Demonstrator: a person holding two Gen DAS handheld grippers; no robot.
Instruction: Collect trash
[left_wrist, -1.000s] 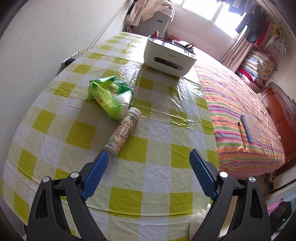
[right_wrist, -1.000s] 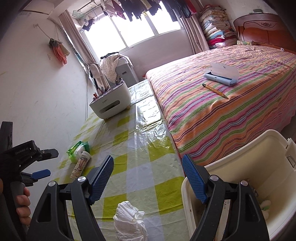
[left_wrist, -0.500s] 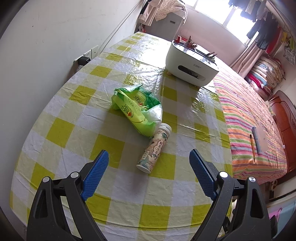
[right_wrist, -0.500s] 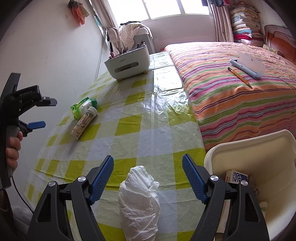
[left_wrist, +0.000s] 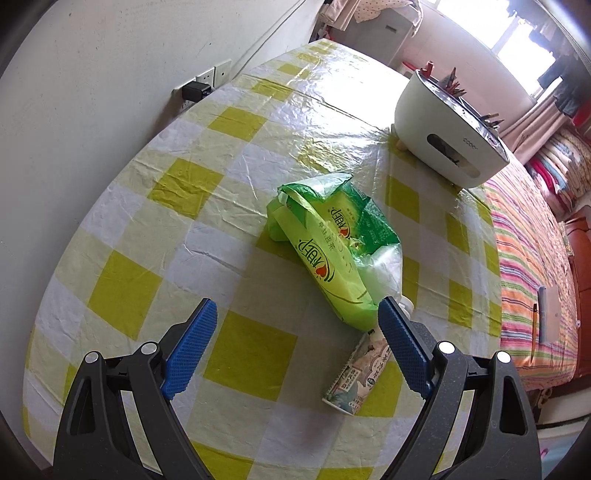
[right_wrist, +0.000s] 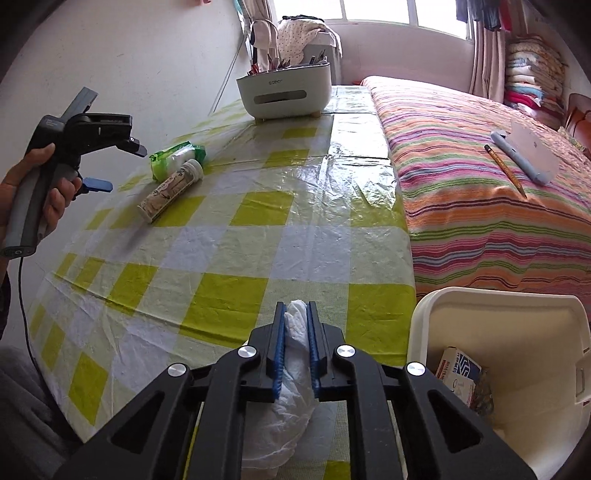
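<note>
My right gripper (right_wrist: 295, 314) is shut on a crumpled white plastic bag (right_wrist: 291, 406) at the near edge of the checked table (right_wrist: 236, 221); its blue pads pinch the bag's top. A white bin (right_wrist: 517, 332) stands just right of it, with a small box (right_wrist: 458, 373) inside. My left gripper (left_wrist: 297, 314) hangs open above the table, a green wrapper (left_wrist: 325, 243) just beyond its fingertips and a printed tube (left_wrist: 358, 373) lying under its right finger. In the right wrist view the wrapper (right_wrist: 173, 158) and tube (right_wrist: 171, 188) lie at the table's far left, beside the left gripper (right_wrist: 99, 166) held in a hand.
A white organiser box (left_wrist: 447, 140) with pens stands at the table's far end. A striped bed (right_wrist: 480, 177) runs along the table's right side, with a pencil (right_wrist: 506, 170) and a flat case (right_wrist: 528, 155) on it. A wall with sockets (left_wrist: 207, 79) borders the left.
My right gripper has shut on the white bag, which lay loose between its open jaws before. My left gripper has moved forward and down toward the green wrapper and tube.
</note>
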